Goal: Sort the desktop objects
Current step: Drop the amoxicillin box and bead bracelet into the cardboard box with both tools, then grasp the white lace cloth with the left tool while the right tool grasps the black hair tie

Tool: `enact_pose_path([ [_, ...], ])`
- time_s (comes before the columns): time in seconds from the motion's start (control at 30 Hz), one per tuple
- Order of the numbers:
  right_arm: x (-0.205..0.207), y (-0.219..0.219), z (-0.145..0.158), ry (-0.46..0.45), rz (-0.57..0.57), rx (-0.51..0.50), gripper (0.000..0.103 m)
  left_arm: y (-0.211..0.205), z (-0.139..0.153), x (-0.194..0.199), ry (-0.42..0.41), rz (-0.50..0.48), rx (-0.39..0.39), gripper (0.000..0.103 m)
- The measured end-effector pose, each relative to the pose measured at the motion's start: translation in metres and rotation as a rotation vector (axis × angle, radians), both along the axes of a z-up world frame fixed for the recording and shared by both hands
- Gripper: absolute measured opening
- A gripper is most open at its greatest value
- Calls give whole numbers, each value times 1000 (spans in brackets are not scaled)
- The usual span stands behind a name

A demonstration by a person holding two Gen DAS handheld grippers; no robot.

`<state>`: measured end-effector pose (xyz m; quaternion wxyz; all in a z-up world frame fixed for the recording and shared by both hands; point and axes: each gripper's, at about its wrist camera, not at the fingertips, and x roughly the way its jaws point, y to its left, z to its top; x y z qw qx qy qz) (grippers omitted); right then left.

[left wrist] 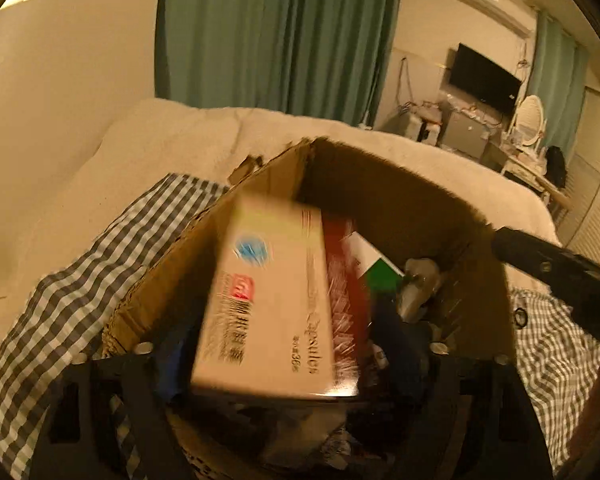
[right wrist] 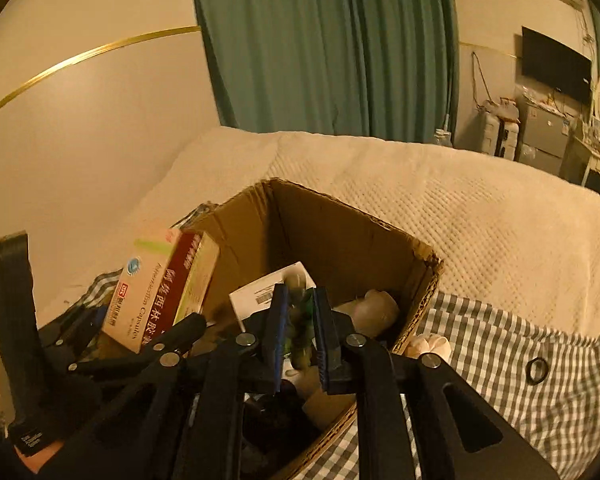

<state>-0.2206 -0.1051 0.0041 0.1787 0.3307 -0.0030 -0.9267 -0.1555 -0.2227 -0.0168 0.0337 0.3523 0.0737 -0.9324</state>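
The left gripper (left wrist: pixel 284 364) clamps a cream-and-red medicine box (left wrist: pixel 276 300) over the open cardboard box (left wrist: pixel 400 184), filling the lower centre of its own view. Only the right wrist view shows the right gripper (right wrist: pixel 300 340), closed on a small greenish object (right wrist: pixel 300 320), too blurred to name, above the carton's lower middle. A checked cloth (right wrist: pixel 500 352) lies under the carton on the cream bedspread (right wrist: pixel 460 208).

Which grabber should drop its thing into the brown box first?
Probably the right gripper. It holds a small green item already low inside the cardboard box. The left gripper holds the big medicine box higher, near the box's left wall, so it needs more lowering.
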Motion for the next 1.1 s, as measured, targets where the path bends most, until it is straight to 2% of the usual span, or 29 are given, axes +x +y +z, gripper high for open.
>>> enact_pose_path([
  [0.03, 0, 3, 0, 6, -15, -5, 37, -1, -2, 0, 3, 10, -1, 96],
  [0.07, 2, 8, 2, 17, -31, -13, 49, 0, -2, 2, 9, 16, 3, 99],
  [0.1, 5, 12, 3, 28, -40, -17, 52, 0, -1, 3, 12, 19, 14, 100],
  [0.2, 22, 29, 15, 56, -87, -11, 53, 1, -1, 8, 20, 22, 35, 100],
  [0.27, 33, 47, 20, 70, -116, -20, 53, 5, 4, 11, 34, 29, 16, 100],
  [0.37, 52, 81, 27, 89, -168, 5, 53, 19, 23, 24, 116, 27, 5, 100],
  [0.5, 94, 128, 36, 138, -261, 60, 61, 72, 52, 55, 228, -101, -7, 102],
  [0.57, 110, 152, 39, 162, -299, 61, 61, 101, 62, 66, 249, -145, -14, 103],
  [0.67, 133, 183, 34, 175, -331, 63, 63, 148, 63, 76, 213, -263, -16, 103],
  [0.77, 143, 208, 27, 164, -348, 54, 73, 195, 49, 82, 163, -315, -60, 103],
  [0.87, 146, 233, 10, 137, -363, 46, 73, 235, 24, 78, 122, -316, -124, 103],
  [0.93, 144, 249, -6, 100, -375, 42, 73, 257, 2, 66, 60, -290, -181, 103],
  [1.0, 142, 262, -19, 72, -373, 38, 73, 270, -18, 52, 16, -255, -216, 103],
  [1.1, 133, 278, -45, 30, -370, 56, 73, 271, -44, 37, -30, -190, -228, 103],
])
